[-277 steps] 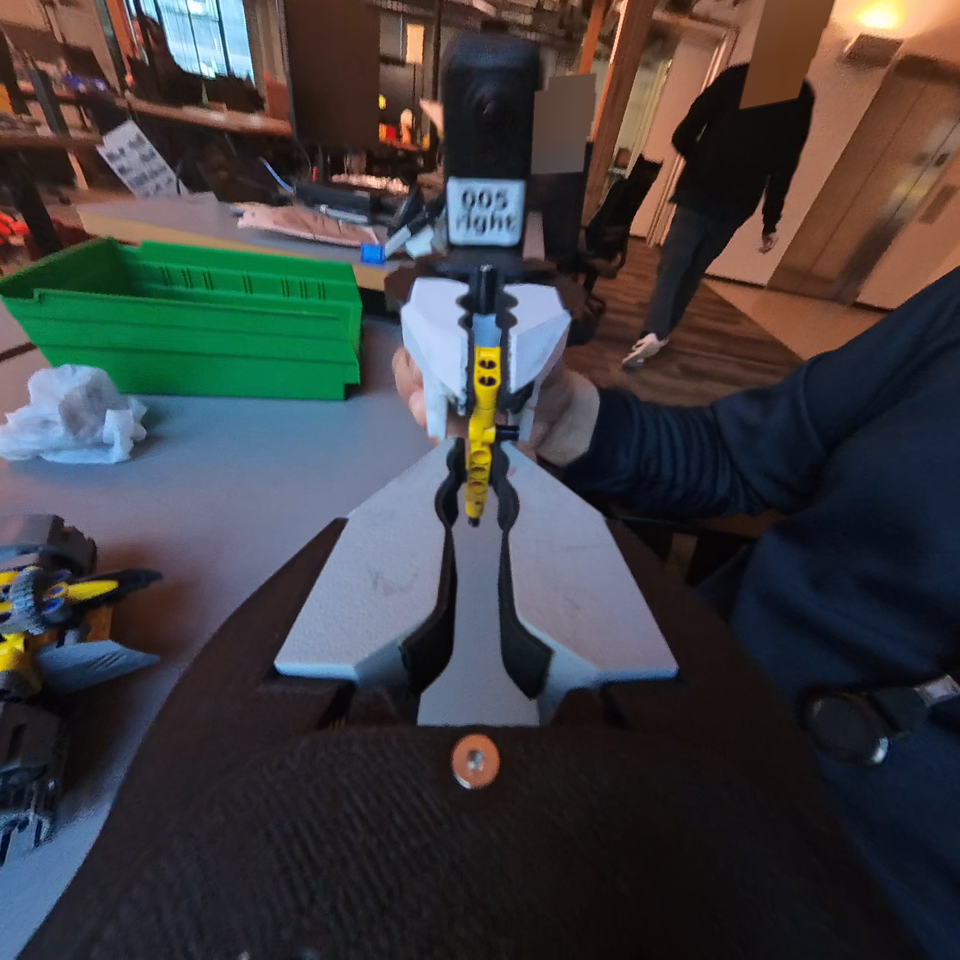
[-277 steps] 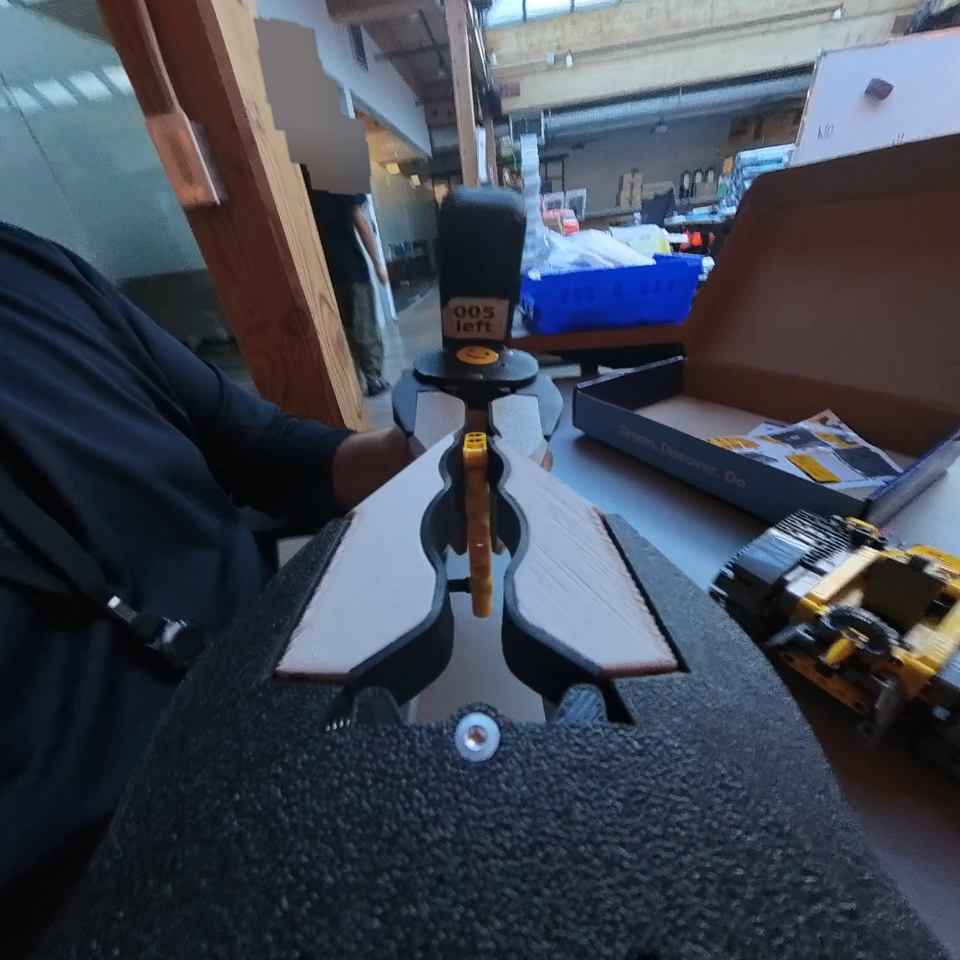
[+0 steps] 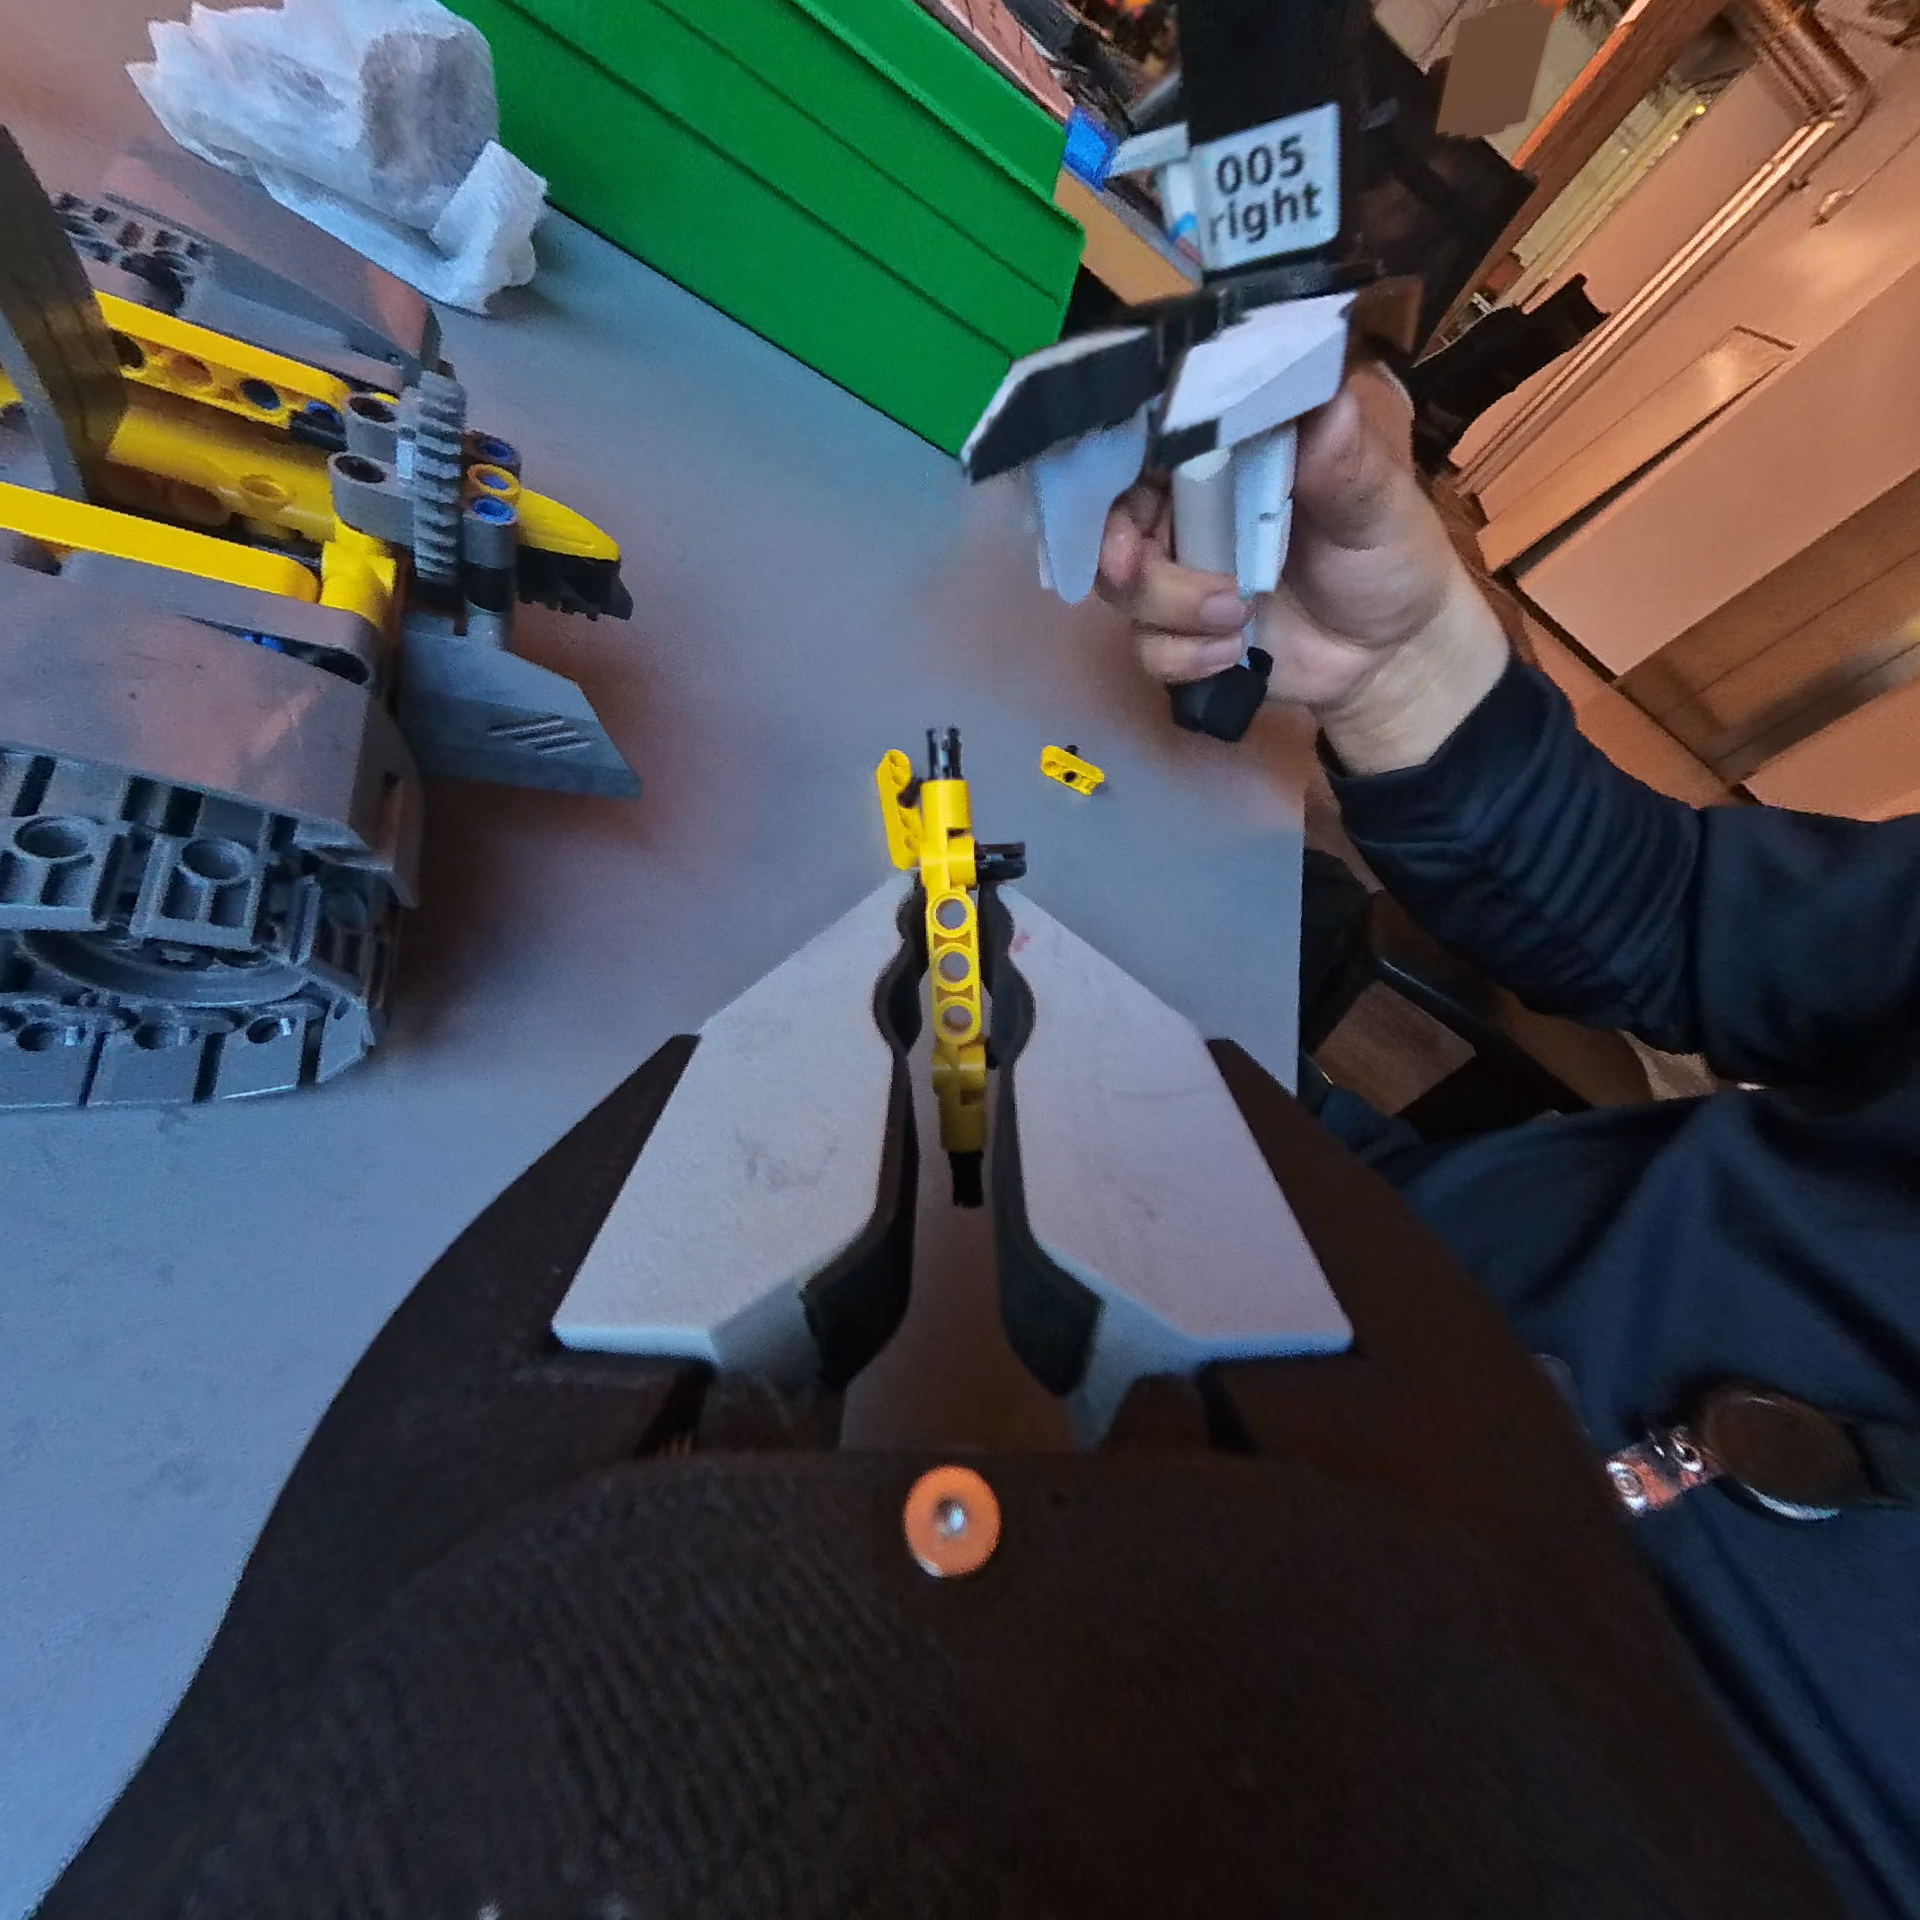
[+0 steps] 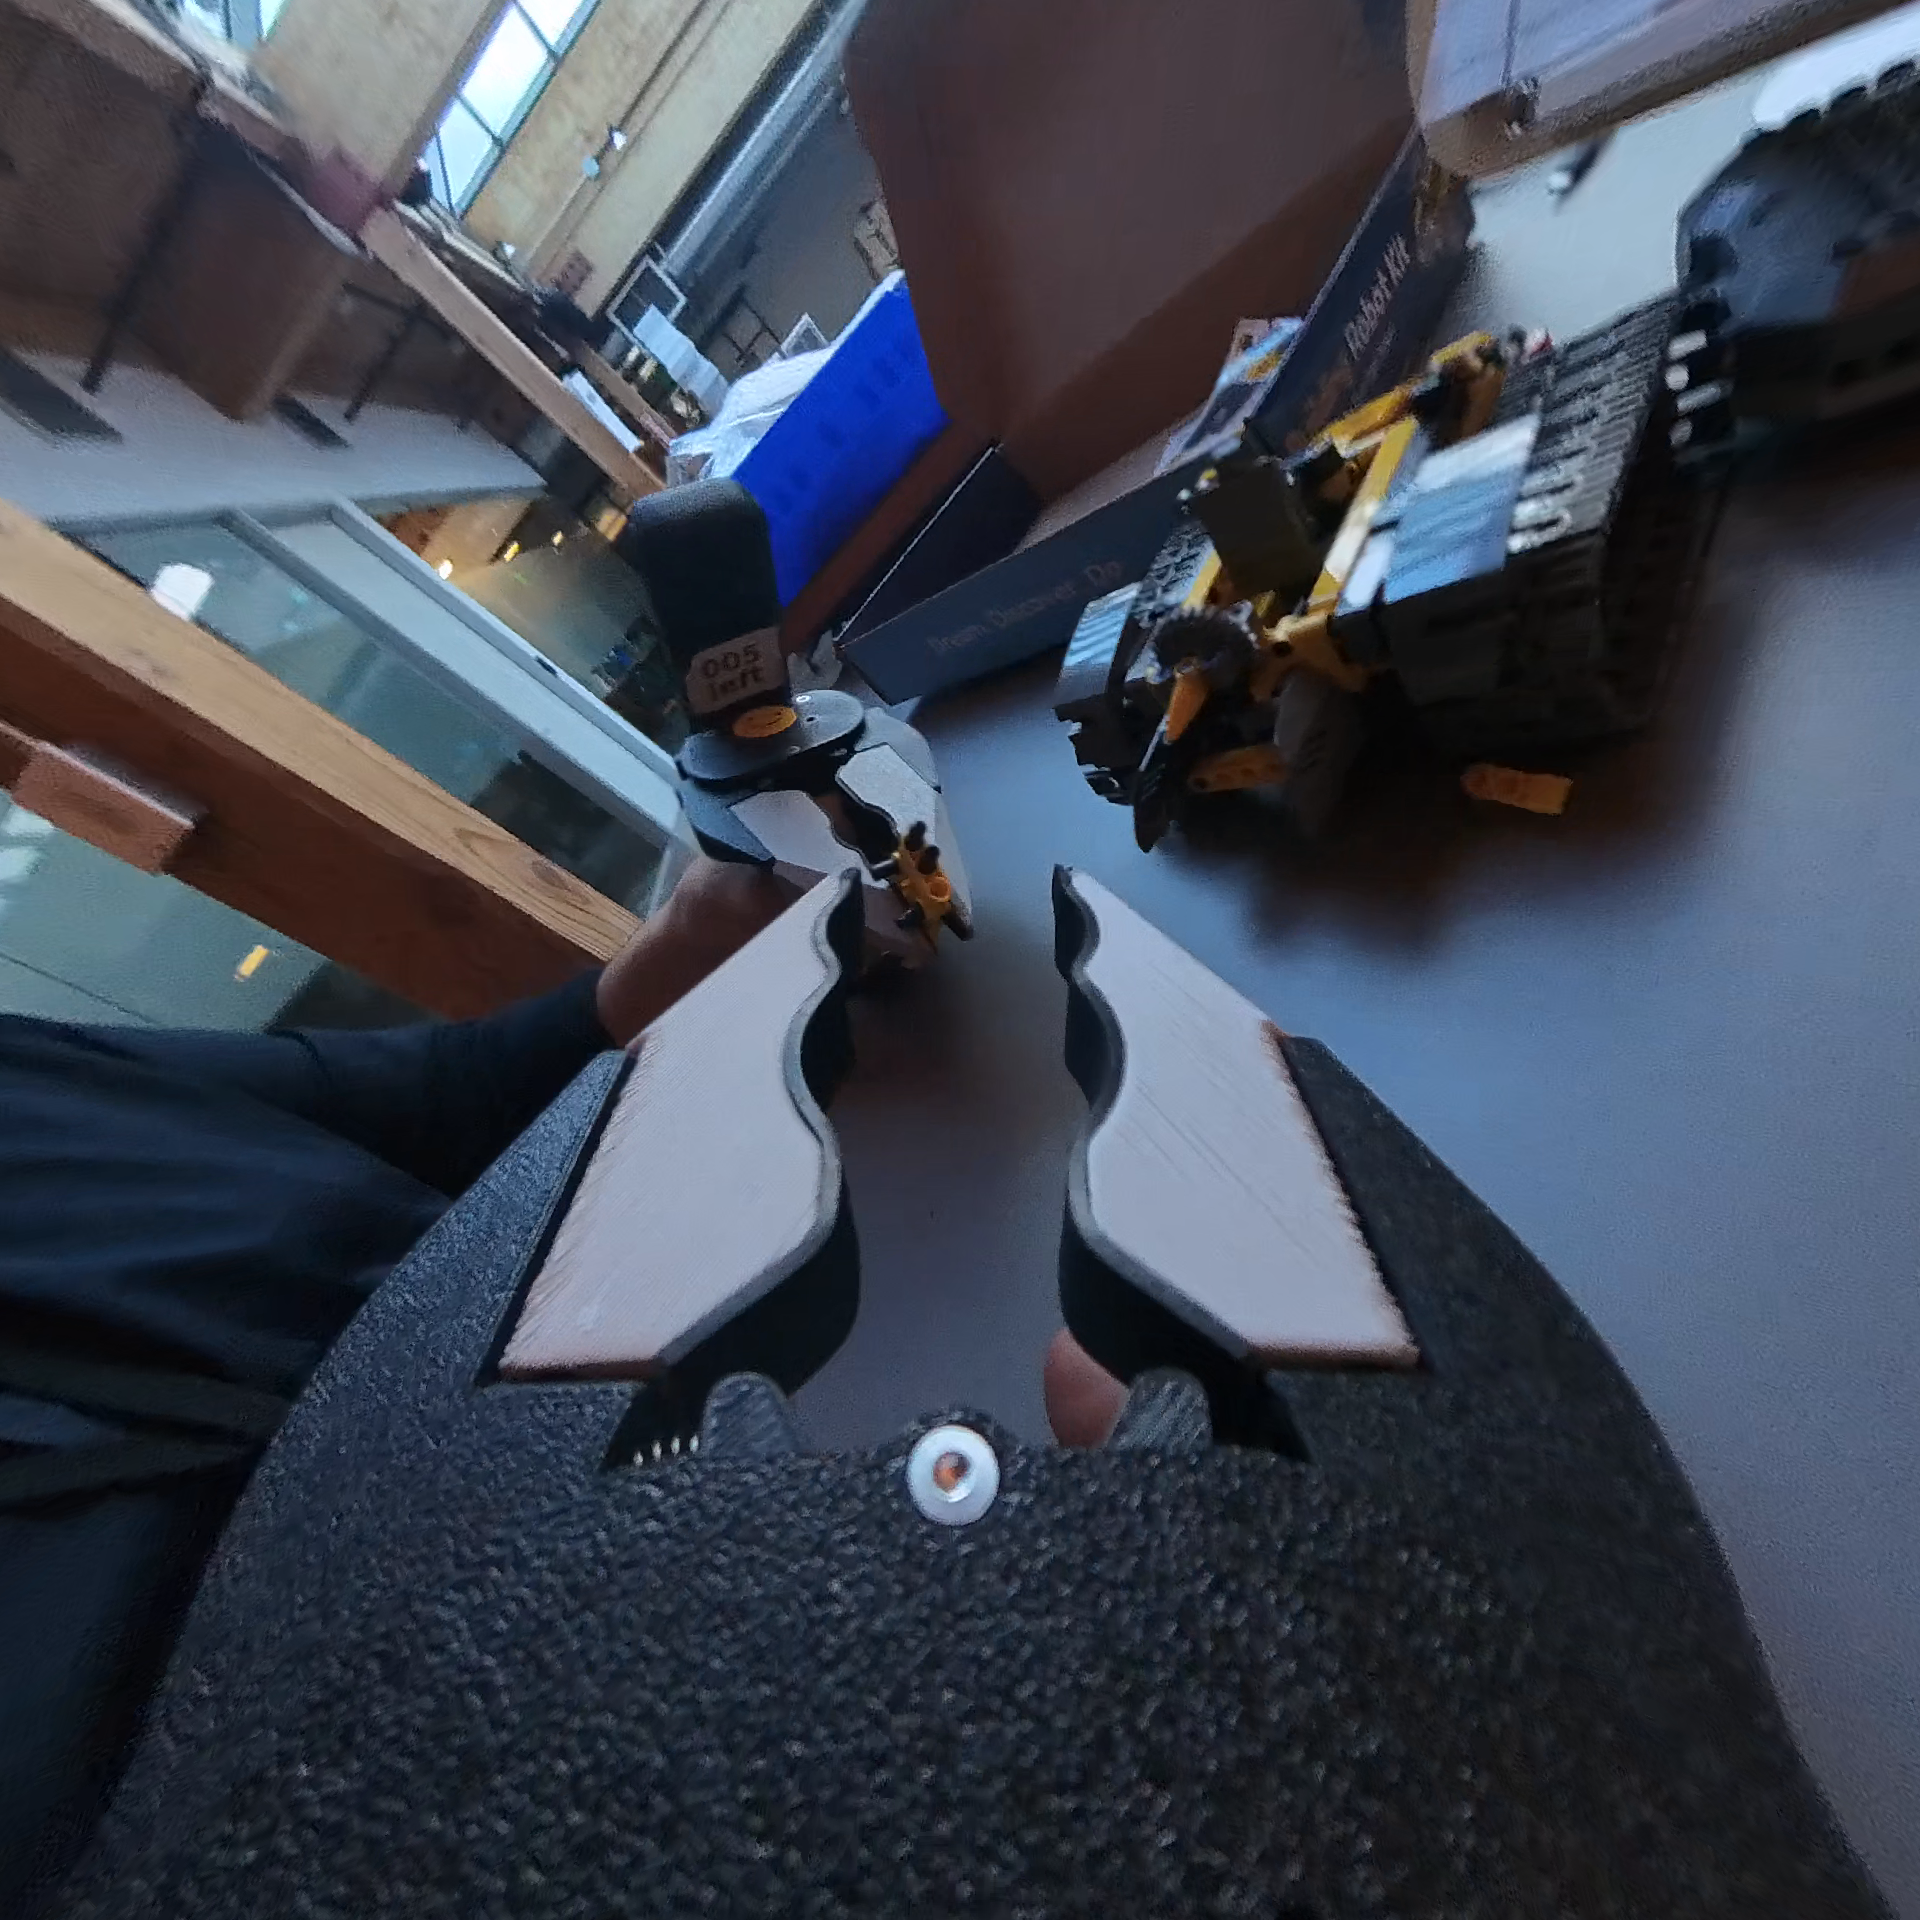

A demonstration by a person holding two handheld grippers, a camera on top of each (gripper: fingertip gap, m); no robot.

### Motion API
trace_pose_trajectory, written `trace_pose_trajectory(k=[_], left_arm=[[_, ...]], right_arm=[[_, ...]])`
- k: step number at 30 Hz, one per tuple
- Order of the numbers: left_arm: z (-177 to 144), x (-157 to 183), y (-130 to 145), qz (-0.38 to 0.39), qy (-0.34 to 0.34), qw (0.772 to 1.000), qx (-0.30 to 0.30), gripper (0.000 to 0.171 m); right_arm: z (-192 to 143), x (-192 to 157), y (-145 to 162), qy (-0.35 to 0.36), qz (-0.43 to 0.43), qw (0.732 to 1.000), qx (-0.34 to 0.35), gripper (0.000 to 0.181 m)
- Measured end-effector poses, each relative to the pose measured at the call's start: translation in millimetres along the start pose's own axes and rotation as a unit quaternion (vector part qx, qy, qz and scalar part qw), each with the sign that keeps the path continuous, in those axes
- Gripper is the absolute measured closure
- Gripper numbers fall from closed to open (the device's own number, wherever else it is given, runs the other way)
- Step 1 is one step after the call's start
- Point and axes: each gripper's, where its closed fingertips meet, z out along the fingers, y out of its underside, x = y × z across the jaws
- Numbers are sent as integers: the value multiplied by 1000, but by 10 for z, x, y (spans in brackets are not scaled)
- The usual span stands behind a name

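Left tongs [image 3: 951, 904] clamp a yellow beam assembly [image 3: 951, 935] above the grey table [image 3: 748, 582]. Right tongs [image 4: 956, 894], raised to the right of the assembly, stand wide and empty. A small yellow piece [image 3: 1072, 770] lies just beyond the assembly; a tracked model [image 3: 208, 665] sits to its left.

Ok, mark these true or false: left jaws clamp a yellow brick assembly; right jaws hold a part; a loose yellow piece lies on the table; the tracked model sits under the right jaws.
1. Left gripper clamps the yellow brick assembly: true.
2. Right gripper holds a part: false, its jaws stand apart, empty.
3. A loose yellow piece lies on the table: true.
4. The tracked model sits under the right jaws: false, it stands off to their side.
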Motion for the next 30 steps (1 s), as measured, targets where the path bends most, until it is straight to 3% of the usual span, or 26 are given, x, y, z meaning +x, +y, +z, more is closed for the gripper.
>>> trace_pose_trajectory(k=[10, 16, 21, 25, 27, 30], left_arm=[[101, 140, 115, 24, 30, 998, -41, 166], [152, 171, 125, 20, 36, 998, -46, 167], [177, 189, 131, 23, 36, 998, -49, 167], [157, 189, 105, 14, 44, 998, -40, 167], [142, 187, 87, 6, 49, 998, -33, 166], [132, 195, 79, 1, 55, 998, -30, 166]], right_arm=[[-224, 3, 39, 81, -129, 988, -35, 136], [-162, 723, 38, 233, -148, 953, -123, 137], [154, 1133, -46, 244, -146, 940, -189, 137], [249, 1403, 84, 259, -148, 921, -249, 143], [239, 1385, 143, 250, -143, 923, -257, 161], [144, 1191, 320, 220, -124, 928, -275, 162]])
